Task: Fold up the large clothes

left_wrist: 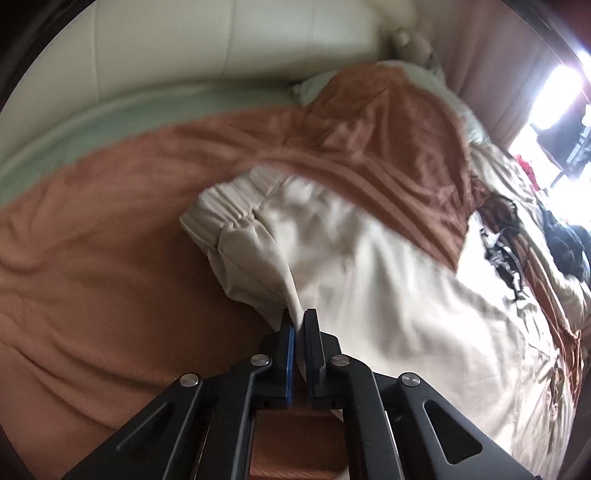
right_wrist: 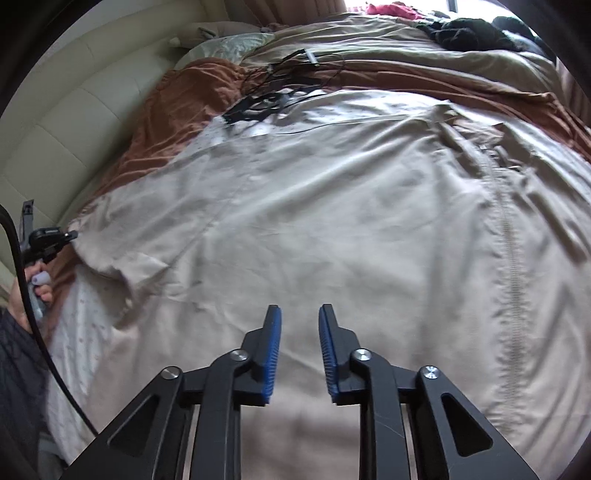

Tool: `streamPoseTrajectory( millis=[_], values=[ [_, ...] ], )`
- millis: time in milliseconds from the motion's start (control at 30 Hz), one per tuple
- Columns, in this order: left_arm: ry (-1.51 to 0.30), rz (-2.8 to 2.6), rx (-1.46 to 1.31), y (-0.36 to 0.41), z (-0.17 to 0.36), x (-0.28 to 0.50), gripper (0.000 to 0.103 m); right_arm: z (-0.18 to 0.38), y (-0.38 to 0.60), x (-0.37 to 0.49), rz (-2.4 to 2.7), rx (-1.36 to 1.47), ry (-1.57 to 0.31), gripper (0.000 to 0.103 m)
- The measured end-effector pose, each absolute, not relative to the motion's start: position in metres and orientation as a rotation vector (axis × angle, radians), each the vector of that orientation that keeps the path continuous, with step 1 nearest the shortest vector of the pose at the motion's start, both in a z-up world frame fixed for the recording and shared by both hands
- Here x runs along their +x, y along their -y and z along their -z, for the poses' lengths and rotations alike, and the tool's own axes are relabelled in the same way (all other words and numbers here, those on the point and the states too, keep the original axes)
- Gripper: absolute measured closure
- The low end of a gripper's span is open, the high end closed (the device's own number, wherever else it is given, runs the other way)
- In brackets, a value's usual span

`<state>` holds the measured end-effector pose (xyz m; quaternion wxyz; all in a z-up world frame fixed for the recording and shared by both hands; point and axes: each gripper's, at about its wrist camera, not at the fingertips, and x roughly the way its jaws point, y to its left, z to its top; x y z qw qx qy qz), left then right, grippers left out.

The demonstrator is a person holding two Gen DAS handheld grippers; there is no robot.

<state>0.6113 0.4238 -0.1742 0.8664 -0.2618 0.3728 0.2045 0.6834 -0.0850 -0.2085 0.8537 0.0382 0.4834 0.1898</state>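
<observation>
A large beige garment point(right_wrist: 295, 229) is spread over the bed's rust-brown blanket point(left_wrist: 92, 258). Its edge is pinched between the left gripper's point(left_wrist: 298, 321) pressed-together jaws. The right gripper's point(right_wrist: 300, 314) jaws are held slightly apart above the cloth, gripping nothing. Black cables point(right_wrist: 273, 99) and dark clothes point(right_wrist: 476, 35) are seen beyond the garment.

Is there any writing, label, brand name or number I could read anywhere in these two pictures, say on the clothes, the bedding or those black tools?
None can be read.
Beige garment: no print or tag shows.
Left gripper and right gripper: plain black with blue pads, no marking.
Black-and-white item with cables on the bed: dark shapes too blurred to tell whether they are letters.
</observation>
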Motion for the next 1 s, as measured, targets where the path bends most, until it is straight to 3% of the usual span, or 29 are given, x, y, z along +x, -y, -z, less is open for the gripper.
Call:
streamPoseTrajectory(
  millis=[467, 800, 933, 1000],
  values=[
    [-0.599, -0.223, -0.384, -0.347, 0.026, 0.597, 0.100, 0.230, -0.021, 0.692, -0.617, 0.255, -1.088, 0.088],
    [-0.532, -0.055, -0.322, -0.276, -0.052, 0.581, 0.100, 0.270, -0.058, 0.700, -0.624, 0.315, -1.176, 0.098],
    [-0.535, 0.010, -0.289, -0.238, -0.069, 0.577, 0.100, 0.262, -0.057, 0.697, -0.652, 0.273, -1.232, 0.098],
    [-0.536, 0.034, -0.269, -0.219, -0.076, 0.575, 0.100, 0.252, -0.045, 0.690, -0.666, 0.269, -1.236, 0.091]
  ],
)
